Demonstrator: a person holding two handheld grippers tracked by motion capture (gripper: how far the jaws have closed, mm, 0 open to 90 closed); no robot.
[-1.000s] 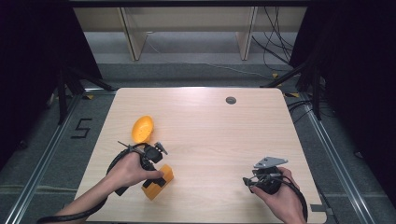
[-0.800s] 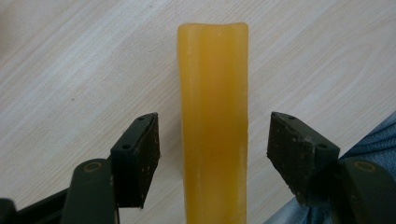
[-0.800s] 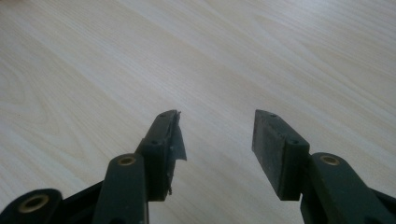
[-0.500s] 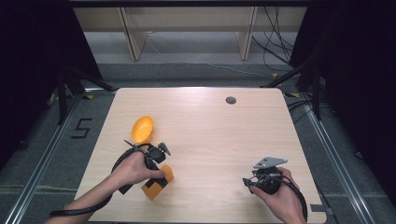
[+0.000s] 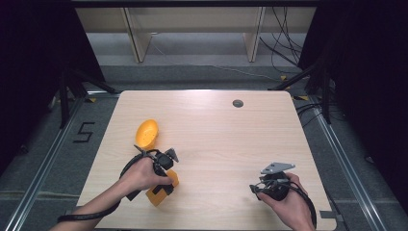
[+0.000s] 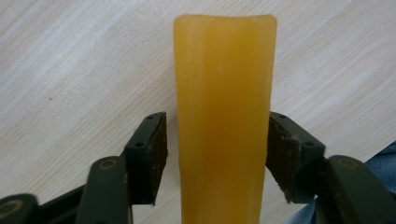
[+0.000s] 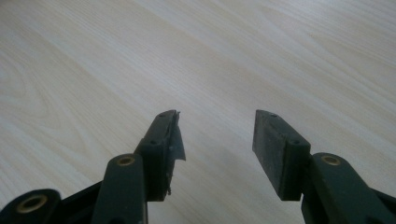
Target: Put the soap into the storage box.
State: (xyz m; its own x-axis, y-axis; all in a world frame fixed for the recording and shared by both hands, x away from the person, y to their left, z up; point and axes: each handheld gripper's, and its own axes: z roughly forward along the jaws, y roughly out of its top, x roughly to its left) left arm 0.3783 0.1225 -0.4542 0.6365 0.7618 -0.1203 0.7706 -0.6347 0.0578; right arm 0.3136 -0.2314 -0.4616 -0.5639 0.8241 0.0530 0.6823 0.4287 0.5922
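The left gripper (image 6: 217, 154), jaws just closing around but not yet clamping the orange block (image 6: 224, 121) on the bench (image 5: 216, 134), should pinch its stiff, probably light, smooth flanks squarely; the right gripper (image 7: 217, 140) gapes empty.

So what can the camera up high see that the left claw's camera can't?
Up high you see the orange bowl and the right claw. The left claw camera shows its black pads close up; they have just been closing round the orange block, one side not touching yet. Both show that block and the wooden table.
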